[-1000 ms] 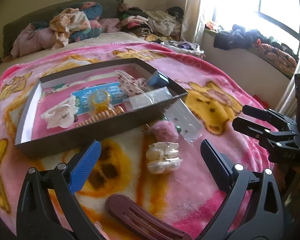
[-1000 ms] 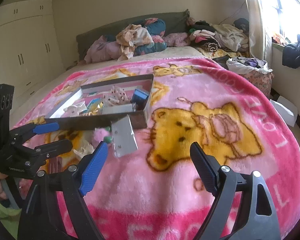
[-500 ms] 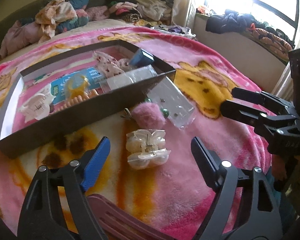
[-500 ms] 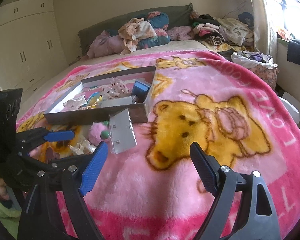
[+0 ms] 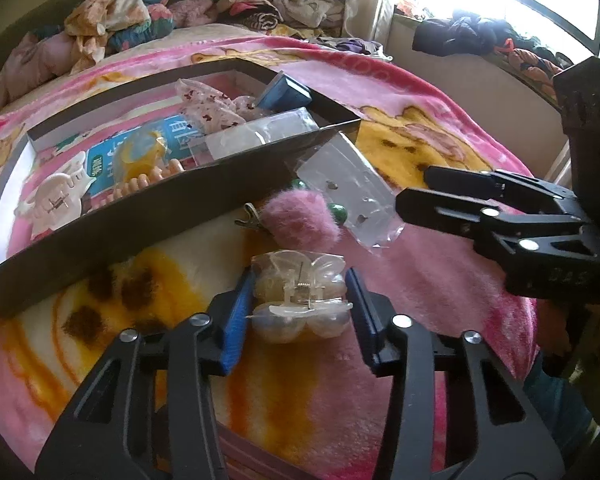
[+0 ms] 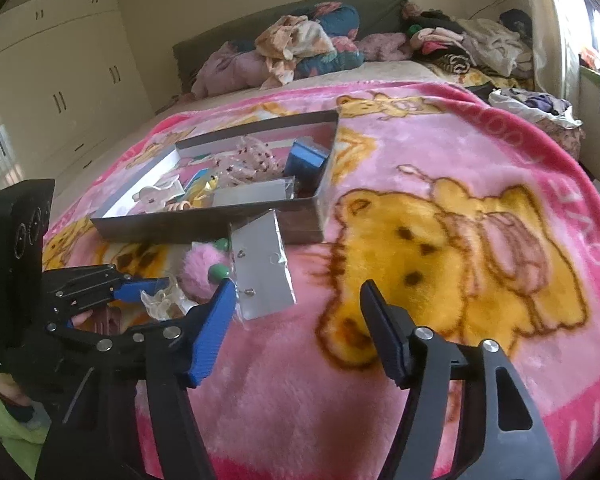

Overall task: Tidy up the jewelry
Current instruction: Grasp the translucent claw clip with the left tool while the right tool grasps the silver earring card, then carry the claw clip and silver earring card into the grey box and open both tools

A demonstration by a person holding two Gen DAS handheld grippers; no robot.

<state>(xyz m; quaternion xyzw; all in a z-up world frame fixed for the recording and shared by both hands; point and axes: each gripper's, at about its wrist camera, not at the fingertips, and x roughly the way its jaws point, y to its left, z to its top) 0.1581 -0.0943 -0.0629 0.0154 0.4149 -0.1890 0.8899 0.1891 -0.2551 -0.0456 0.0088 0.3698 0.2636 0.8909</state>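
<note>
A clear hair claw clip [image 5: 300, 312] lies on the pink blanket in front of the dark tray [image 5: 180, 208]. My left gripper [image 5: 299, 276] is closing on it, and both blue pads touch its sides. In the right wrist view the same clip [image 6: 160, 300] shows at the left gripper's blue fingertip [image 6: 156, 286]. My right gripper [image 6: 297, 286] is closing with only blanket between its pads. A clear earring packet [image 6: 264, 276] lies just beside its left finger. A pink pom-pom [image 5: 296, 216] rests between clip and tray.
The tray holds a white claw clip [image 5: 56, 200], a blue card, a peach comb, a small blue box [image 5: 284, 94] and clear packets. A dark maroon clip [image 5: 252, 452] lies under the left gripper. Clothes are piled at the bed's head [image 6: 300, 48]. Wardrobes stand on the left.
My left gripper sank onto the clear claw clip and its jaws narrowed from wide open to touching it. The right gripper shifted toward the earring packet and its jaws narrowed.
</note>
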